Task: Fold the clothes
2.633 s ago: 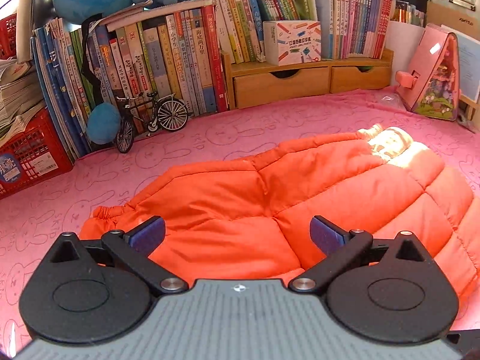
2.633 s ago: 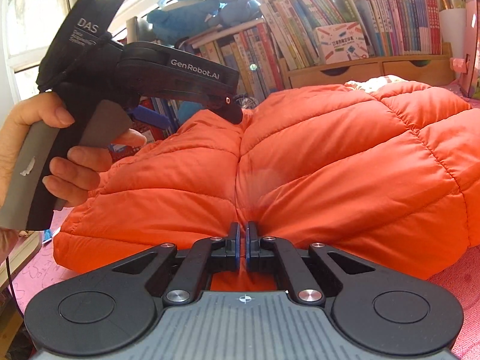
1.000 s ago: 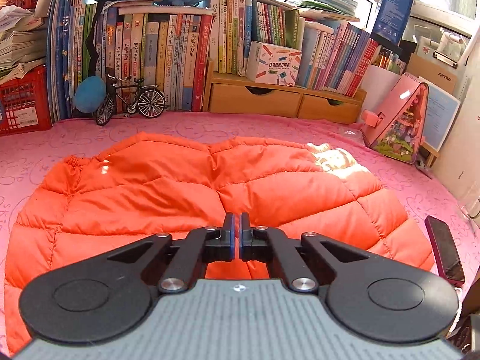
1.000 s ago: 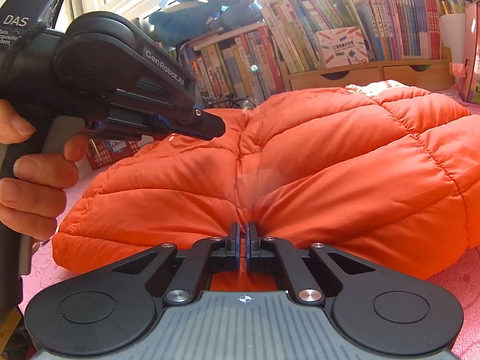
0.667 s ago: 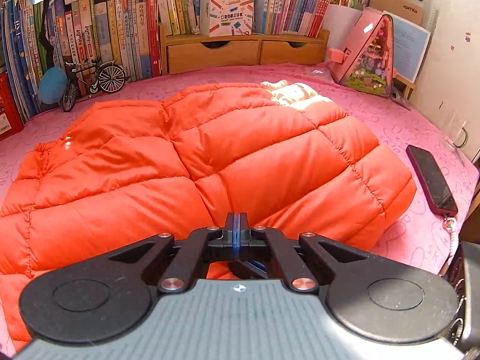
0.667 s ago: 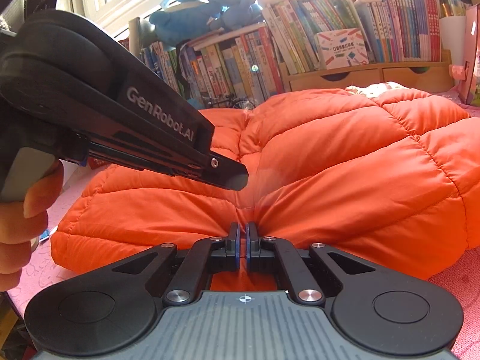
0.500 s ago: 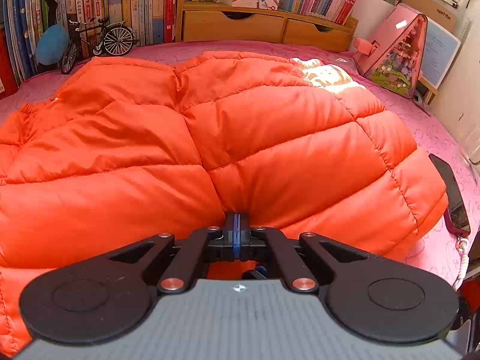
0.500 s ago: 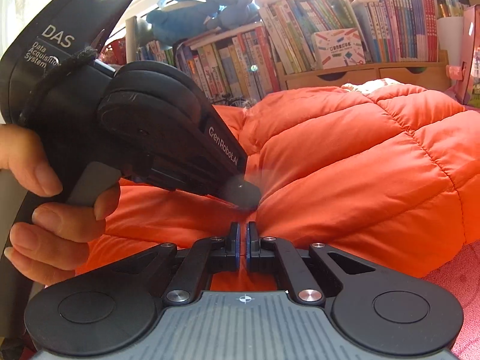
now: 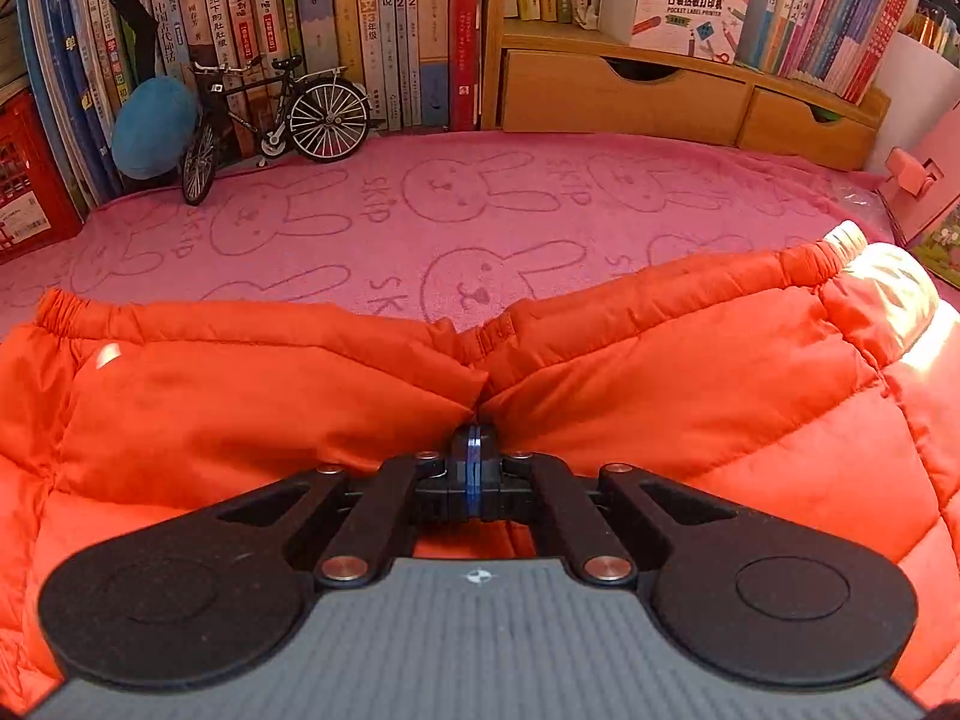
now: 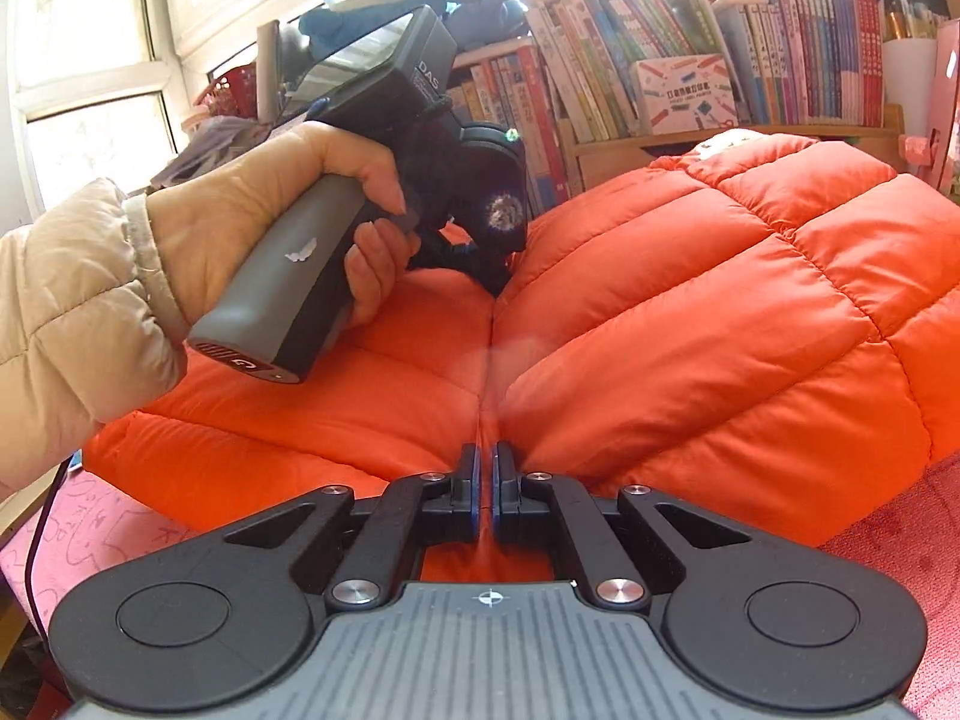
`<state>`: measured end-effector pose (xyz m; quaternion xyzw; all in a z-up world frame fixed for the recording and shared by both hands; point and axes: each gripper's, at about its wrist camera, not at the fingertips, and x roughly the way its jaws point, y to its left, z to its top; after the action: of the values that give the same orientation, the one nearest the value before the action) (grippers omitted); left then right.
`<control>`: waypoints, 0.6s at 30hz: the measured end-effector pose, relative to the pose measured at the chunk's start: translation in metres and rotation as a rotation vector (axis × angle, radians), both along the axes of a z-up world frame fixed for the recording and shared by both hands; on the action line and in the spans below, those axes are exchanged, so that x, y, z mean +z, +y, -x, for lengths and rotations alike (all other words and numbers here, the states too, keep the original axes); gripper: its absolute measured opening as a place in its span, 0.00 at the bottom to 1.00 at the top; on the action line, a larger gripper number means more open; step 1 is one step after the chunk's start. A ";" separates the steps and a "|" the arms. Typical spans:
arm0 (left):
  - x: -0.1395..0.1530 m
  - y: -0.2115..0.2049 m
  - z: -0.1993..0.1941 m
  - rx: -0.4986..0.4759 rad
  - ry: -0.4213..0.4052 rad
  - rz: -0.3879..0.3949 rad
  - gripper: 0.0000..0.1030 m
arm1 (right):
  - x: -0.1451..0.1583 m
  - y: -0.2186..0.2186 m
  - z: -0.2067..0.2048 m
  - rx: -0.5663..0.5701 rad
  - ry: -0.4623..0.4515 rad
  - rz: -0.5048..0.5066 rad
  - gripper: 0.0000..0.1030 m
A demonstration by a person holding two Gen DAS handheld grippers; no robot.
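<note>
Left wrist view: the orange puffer jacket (image 9: 660,396) is spread over the near half of the pink bunny-print mat (image 9: 480,210), puffy and bunched up rather than flat. The left gripper (image 9: 474,456) is pressed right into the padding, jaws drawn together on a pinch of fabric where two quilted panels meet, just short of the elastic edge. It's probably grabbed at that seam because the thin stitched line is way easier to clamp than the fat padded bits. Past the far edge of the jacket, the mat is bare up to the toy bicycle (image 9: 282,120), which is parked by the books (image 9: 360,30) at the back, and the wooden drawers (image 9: 624,96) sit on the far right.

Right wrist view: same jacket (image 10: 720,312), seen from its near edge, humped up high. The right gripper (image 10: 486,480) is nearly closed, only a thin slit is left between the pads, and a fold of orange fabric at the near seam is clamped in it. The left gripper (image 10: 498,282) is seen further along that same central seam, held by a hand (image 10: 288,228) in a beige padded sleeve (image 10: 66,324). So one crease line is gripped at two spots, which looks like a setup for folding along it or carrying one part over, though which can't be settled from this.
</note>
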<state>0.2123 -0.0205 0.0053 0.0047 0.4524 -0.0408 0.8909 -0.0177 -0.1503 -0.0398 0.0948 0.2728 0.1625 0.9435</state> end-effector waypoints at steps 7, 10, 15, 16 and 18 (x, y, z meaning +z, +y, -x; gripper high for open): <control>-0.003 0.024 -0.011 -0.011 0.041 0.145 0.01 | 0.000 0.000 -0.002 0.001 0.006 -0.020 0.04; -0.002 0.028 -0.007 -0.041 0.040 0.159 0.01 | 0.005 0.003 -0.001 -0.008 -0.006 0.003 0.04; -0.003 0.005 0.005 -0.098 -0.042 0.001 0.00 | 0.020 0.009 -0.001 -0.020 -0.041 0.046 0.08; -0.004 0.002 0.007 -0.104 -0.054 -0.021 0.00 | 0.027 0.011 -0.004 -0.026 -0.062 0.054 0.08; -0.004 0.003 0.008 -0.106 -0.060 -0.023 0.00 | 0.039 0.017 -0.018 -0.028 -0.078 0.053 0.09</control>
<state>0.2047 -0.0179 0.0017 0.0400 0.4252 -0.0824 0.9005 0.0005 -0.1335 -0.0006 0.0673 0.2385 0.1454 0.9578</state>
